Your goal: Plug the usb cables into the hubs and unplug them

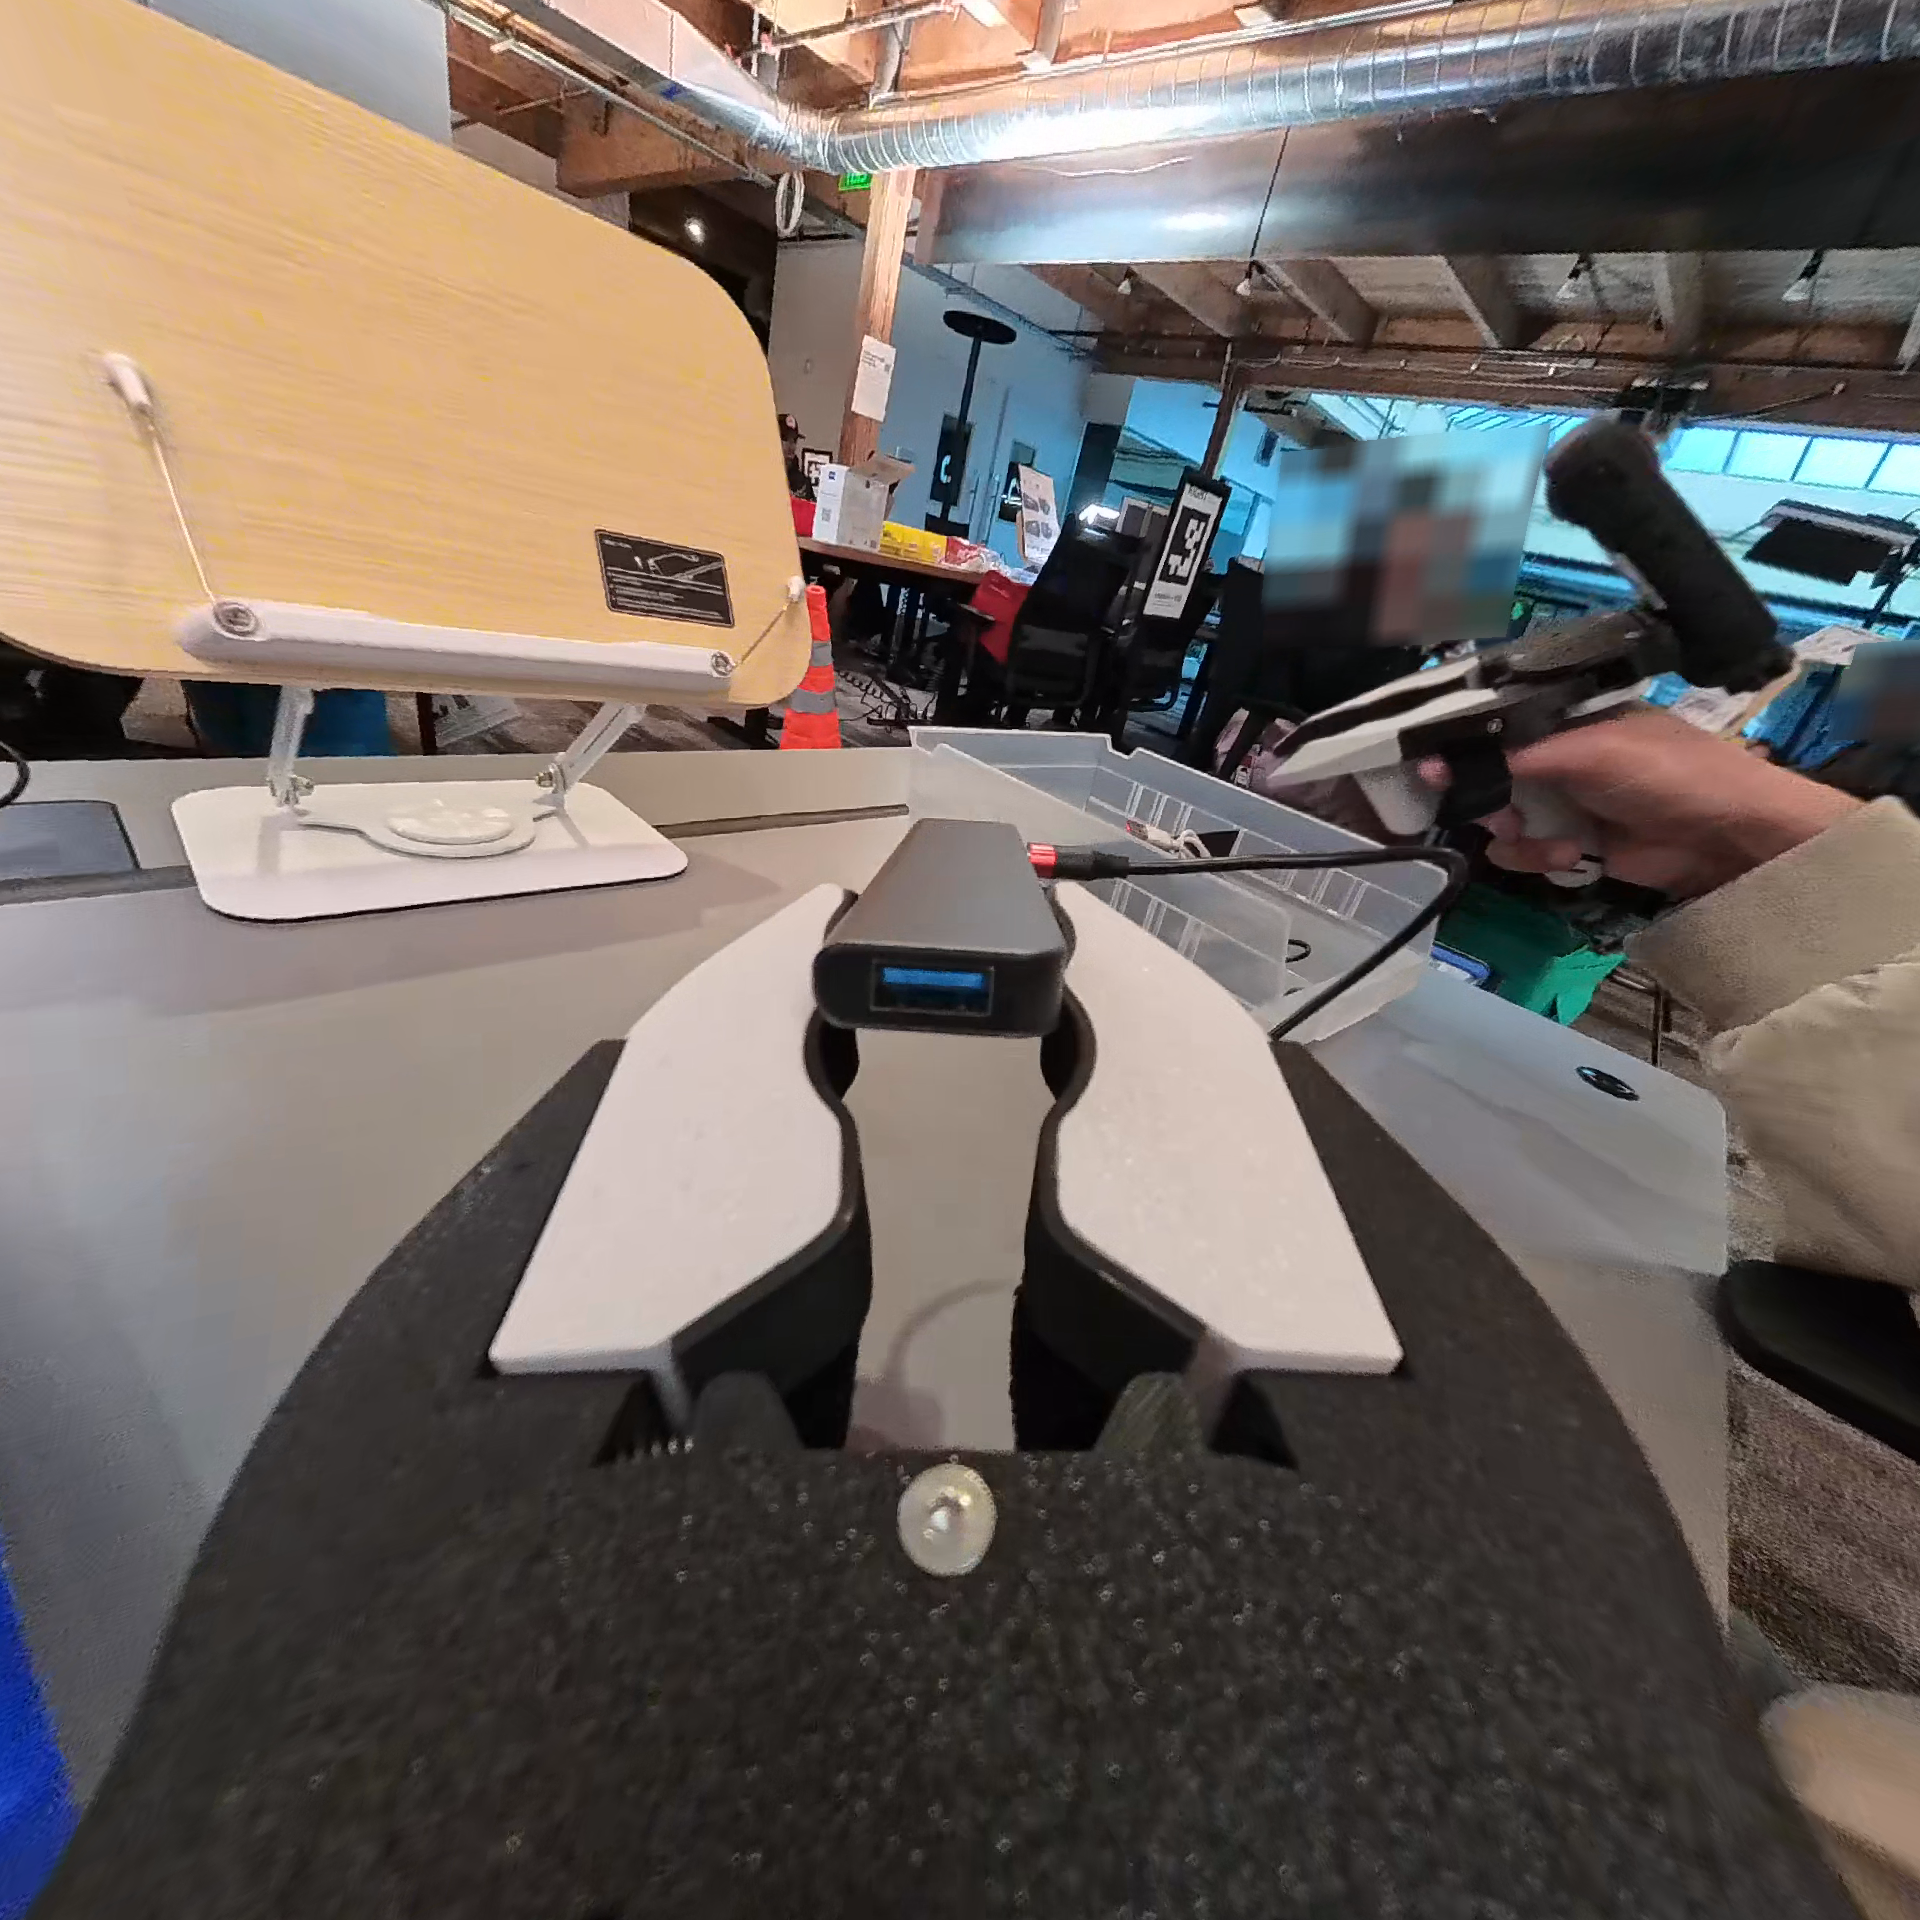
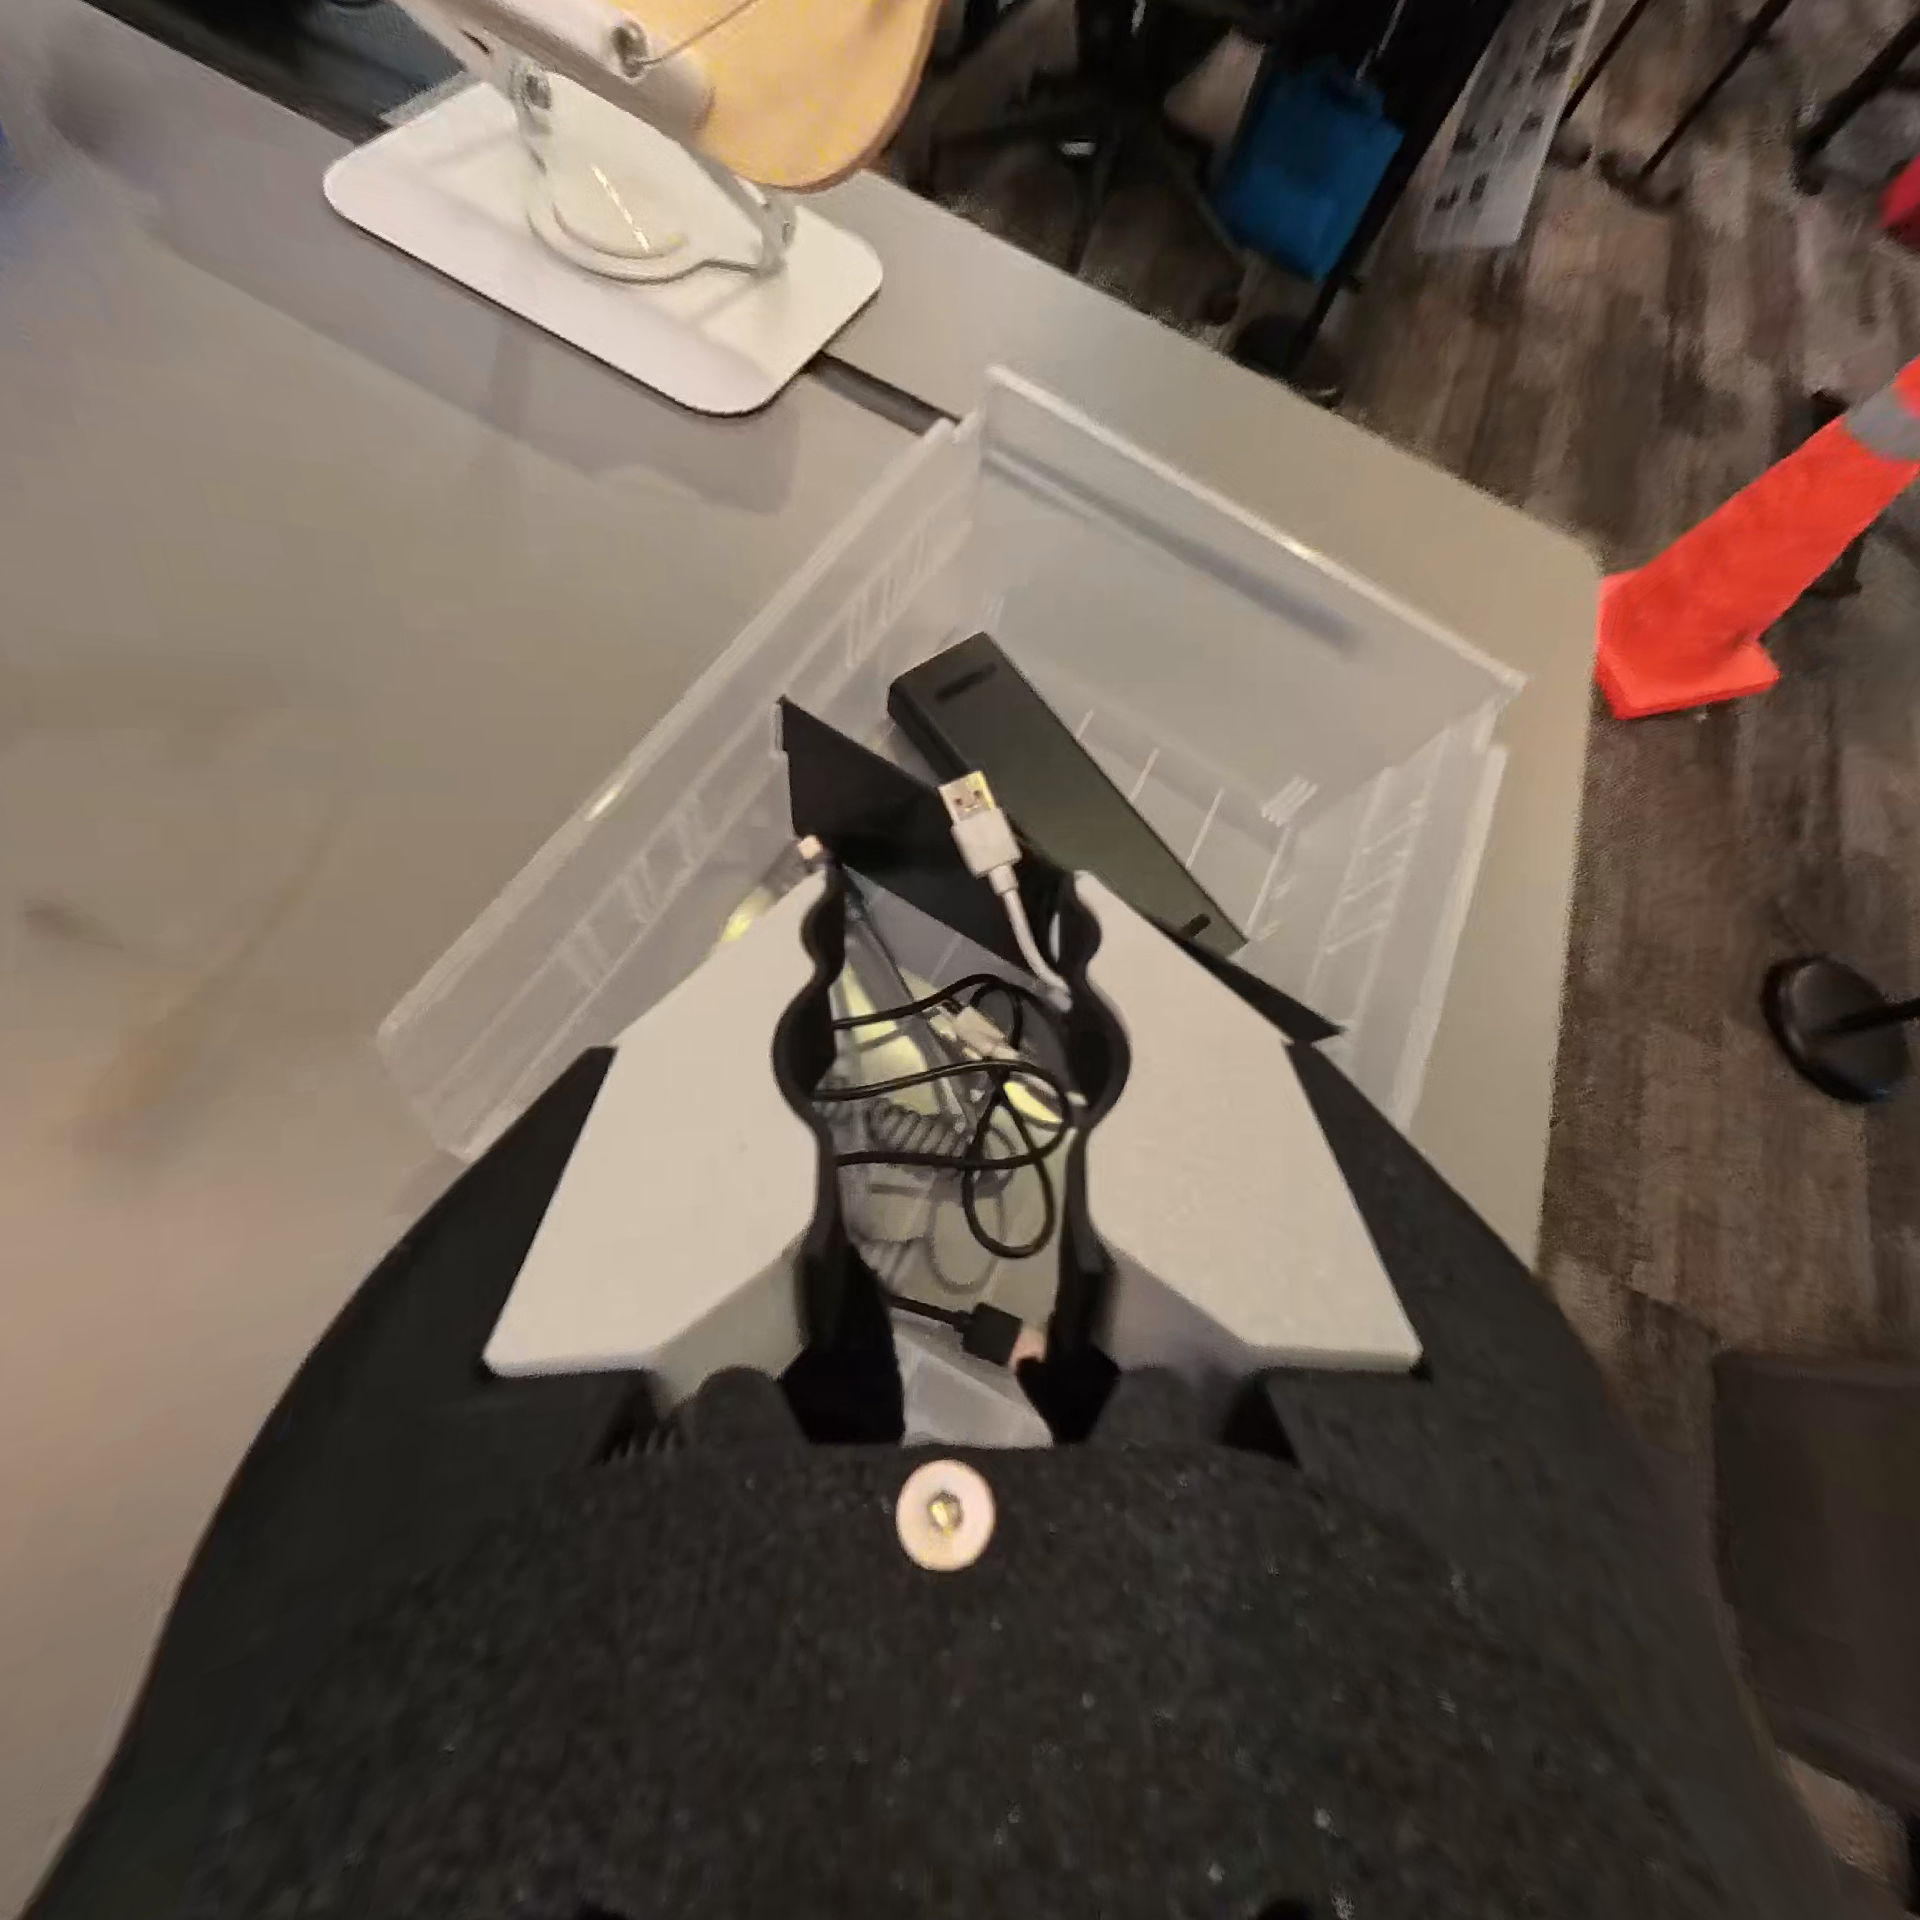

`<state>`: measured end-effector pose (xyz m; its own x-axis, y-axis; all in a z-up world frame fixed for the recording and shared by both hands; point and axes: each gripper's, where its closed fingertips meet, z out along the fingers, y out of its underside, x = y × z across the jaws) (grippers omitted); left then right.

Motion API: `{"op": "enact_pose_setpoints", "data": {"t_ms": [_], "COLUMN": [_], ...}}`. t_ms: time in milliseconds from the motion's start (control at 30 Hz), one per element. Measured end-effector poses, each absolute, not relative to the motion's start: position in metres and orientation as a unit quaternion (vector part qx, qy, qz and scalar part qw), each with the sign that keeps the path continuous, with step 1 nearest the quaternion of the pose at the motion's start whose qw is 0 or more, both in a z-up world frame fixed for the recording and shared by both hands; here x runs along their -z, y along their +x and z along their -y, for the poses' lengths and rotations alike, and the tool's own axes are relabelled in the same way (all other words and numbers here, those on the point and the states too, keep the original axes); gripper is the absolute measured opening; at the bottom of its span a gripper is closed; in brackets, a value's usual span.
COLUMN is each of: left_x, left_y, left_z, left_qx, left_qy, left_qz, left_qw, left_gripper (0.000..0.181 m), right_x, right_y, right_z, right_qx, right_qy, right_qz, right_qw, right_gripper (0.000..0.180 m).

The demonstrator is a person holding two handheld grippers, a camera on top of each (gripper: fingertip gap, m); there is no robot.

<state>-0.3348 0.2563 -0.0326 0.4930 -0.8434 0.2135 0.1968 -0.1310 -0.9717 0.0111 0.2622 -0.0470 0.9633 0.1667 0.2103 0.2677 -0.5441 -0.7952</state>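
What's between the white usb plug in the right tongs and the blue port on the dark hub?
Nothing visible blocks it. The dark grey hub, gripped by the left tongs, shows its blue end port open and uncovered. The right tongs hold the white usb cable above the clear plastic bin, off to the hub's right.

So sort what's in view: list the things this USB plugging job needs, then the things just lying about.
For the job:
- left gripper, shut on the dark hub
- black cable plugged into the hub's side
- right gripper, holding the white USB cable
- clear bin of spare cables

Lying about:
- wooden stand
- orange cone
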Motion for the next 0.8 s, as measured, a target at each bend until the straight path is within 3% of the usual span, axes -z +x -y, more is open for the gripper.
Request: {"op": "enact_pose_setpoints", "data": {"t_ms": [167, 300, 400, 633, 733, 800], "left_x": [0.033, 0.033, 0.034, 0.034, 0.035, 0.036], "left_y": [-0.333, -0.329, -0.326, -0.328, -0.326, -0.326], "left_z": [-0.252, -0.247, -0.245, -0.245, -0.245, -0.245], "left_qx": [0.431, 0.435, 0.434, 0.437, 0.440, 0.442], "left_qy": [-0.616, -0.612, -0.612, -0.613, -0.615, -0.615], "left_qz": [-0.269, -0.277, -0.283, -0.281, -0.280, -0.278], "left_qw": [0.602, 0.599, 0.597, 0.596, 0.591, 0.591], "left_gripper": [0.032, 0.032, 0.032, 0.032, 0.032, 0.032], "right_x": [0.110, 0.144, 0.149, 0.143, 0.152, 0.162], "right_y": [0.045, 0.056, 0.056, 0.009, 0.018, 0.018], "right_z": [-0.278, -0.293, -0.295, -0.255, -0.266, -0.269], "right_qx": [0.134, 0.159, 0.206, 0.099, 0.138, 0.143], "right_qy": [-0.902, -0.904, -0.898, -0.912, -0.913, -0.916], "right_qz": [0.117, 0.104, 0.144, 0.272, 0.242, 0.236], "right_qw": [0.394, 0.382, 0.362, 0.290, 0.299, 0.291], "right_gripper": [0.029, 0.032, 0.005, 0.003, 0.004, 0.019]}}
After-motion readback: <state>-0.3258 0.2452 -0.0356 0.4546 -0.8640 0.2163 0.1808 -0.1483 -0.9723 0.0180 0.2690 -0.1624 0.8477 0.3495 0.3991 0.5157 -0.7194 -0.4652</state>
